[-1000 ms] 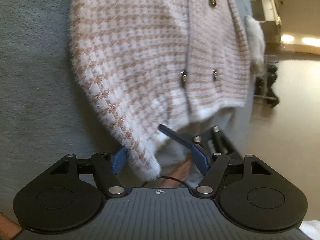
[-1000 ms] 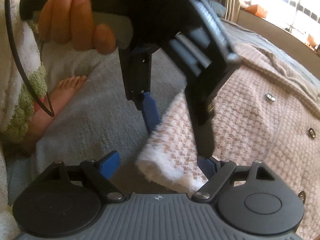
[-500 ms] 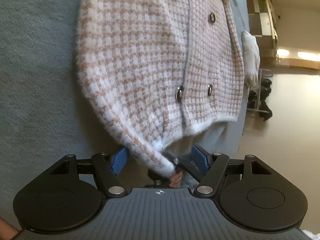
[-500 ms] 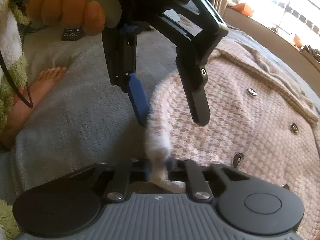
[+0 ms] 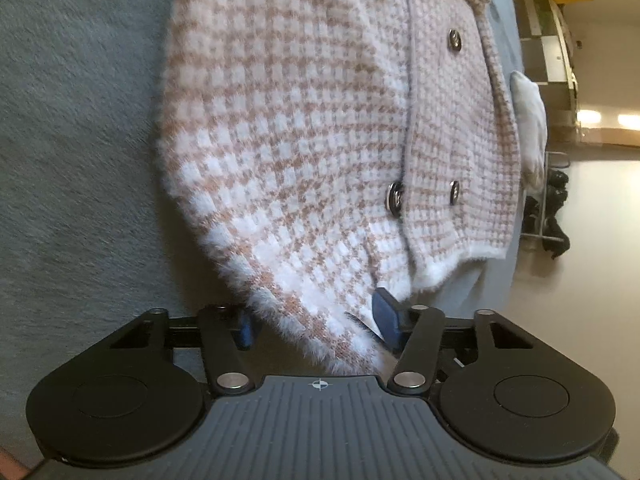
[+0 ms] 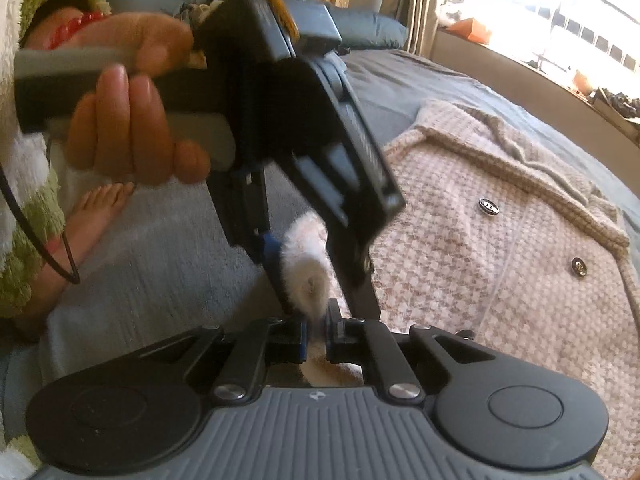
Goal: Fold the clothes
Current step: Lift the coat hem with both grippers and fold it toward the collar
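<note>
Where the grey bed cover (image 5: 80, 160) lies flat, one pink-and-white checked cardigan (image 5: 320, 120) is spread front up, its fluffy white hem toward the bed edge and its collar (image 6: 520, 160) toward the window side.

Buttons (image 5: 395, 200): metal, in two rows down the front; four show in the left wrist view, two in the right.

Sleeve cuff (image 6: 308, 272): fluffy, white-edged, lifted off the cover and drawn toward the cardigan's near edge.

Right hand-held gripper (image 6: 316, 338): jaws clenched on the sleeve cuff, fabric pinched between the blue pads.

Left hand-held gripper (image 5: 316, 324): jaws spread wide, the sleeve end lying between them; blue pads (image 5: 386, 312) stand on either side of the fabric, and contact cannot be told. In the right wrist view the same left tool appears from outside, tilted down over the cuff, its fingers straddling it.

Person's hand (image 6: 128, 120): wrapped round the grey handle of the left tool; green-and-white fleece sleeve (image 6: 24, 240) at the wrist, black cable hanging beside it. Bare foot (image 6: 96, 216) beyond the bed edge.

Background: dark pillows (image 6: 360, 24) at the head of the bed, bright window, pale floor (image 5: 580, 280) and a metal rack (image 5: 548, 200) beside the bed.
</note>
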The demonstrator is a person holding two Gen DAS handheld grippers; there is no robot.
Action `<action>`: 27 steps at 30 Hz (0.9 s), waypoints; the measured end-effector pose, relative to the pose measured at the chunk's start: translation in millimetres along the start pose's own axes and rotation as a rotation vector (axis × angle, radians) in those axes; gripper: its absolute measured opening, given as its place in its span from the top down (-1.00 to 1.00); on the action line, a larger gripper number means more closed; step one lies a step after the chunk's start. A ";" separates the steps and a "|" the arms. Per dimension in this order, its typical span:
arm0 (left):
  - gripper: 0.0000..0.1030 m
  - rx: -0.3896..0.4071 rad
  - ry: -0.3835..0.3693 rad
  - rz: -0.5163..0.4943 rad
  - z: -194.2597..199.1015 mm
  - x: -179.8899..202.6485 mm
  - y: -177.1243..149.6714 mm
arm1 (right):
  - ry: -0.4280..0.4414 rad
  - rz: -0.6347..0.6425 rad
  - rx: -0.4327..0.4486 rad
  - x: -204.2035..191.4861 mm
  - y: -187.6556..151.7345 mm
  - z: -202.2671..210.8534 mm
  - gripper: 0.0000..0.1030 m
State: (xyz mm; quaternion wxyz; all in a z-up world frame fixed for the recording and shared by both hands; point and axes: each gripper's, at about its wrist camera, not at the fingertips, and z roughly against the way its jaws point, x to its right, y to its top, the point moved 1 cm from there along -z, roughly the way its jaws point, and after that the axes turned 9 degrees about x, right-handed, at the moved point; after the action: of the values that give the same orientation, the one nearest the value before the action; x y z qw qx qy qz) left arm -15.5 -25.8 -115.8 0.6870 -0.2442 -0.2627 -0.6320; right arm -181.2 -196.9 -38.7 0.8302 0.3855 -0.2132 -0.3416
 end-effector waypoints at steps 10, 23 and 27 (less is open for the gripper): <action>0.58 -0.015 0.007 0.036 -7.1 -4.0 -1.0 | 0.009 -0.186 -0.024 29.6 -8.9 26.5 0.37; 0.71 0.006 0.087 -0.084 -2.5 10.1 -8.6 | -0.523 -0.907 0.095 233.3 -77.3 118.2 -0.17; 0.71 0.010 0.095 -0.100 -1.3 10.7 -9.9 | -0.602 -1.159 0.126 286.5 -118.5 140.3 -0.25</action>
State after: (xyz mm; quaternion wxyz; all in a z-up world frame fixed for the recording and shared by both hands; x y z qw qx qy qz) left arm -24.7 -35.4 -109.6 0.6675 -0.1972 -0.2446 -0.6751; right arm -121.9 -531.5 -20.0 0.3914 0.3734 -0.2136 -0.8135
